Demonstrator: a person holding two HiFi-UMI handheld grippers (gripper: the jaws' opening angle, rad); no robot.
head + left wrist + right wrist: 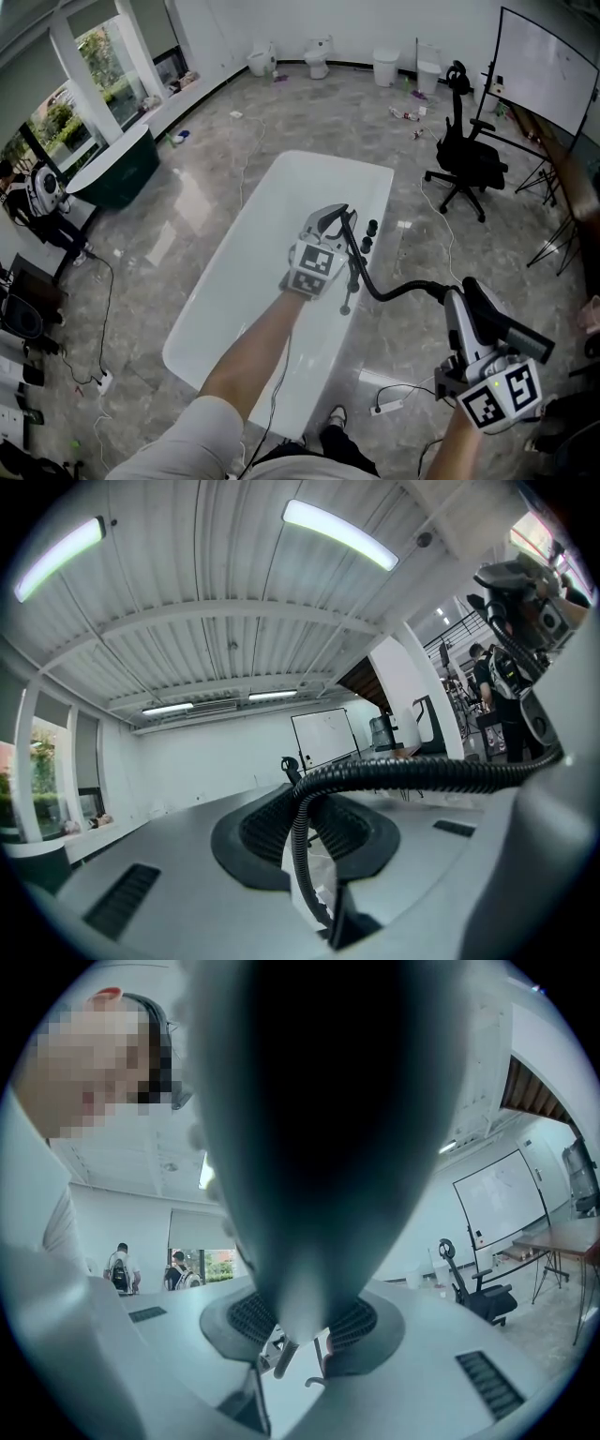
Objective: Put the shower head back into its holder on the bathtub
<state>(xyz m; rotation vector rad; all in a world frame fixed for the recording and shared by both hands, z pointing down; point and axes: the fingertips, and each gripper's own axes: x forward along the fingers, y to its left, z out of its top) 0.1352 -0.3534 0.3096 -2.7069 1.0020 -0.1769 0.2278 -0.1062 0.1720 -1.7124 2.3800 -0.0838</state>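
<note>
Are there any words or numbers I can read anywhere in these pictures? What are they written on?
No words or numbers here can be read.
Whiteboard: a few faint marks, too small to read.
Left cube: only black-and-white square patterns, no letters.
Right cube: the same kind of square patterns, no letters.

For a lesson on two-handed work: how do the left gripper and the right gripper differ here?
The left gripper is shut on the hose; the right gripper is shut on the shower head. The left gripper hangs over the bathtub; the right gripper is off to its side, over the floor. Both are closed and carry marker cubes.
</note>
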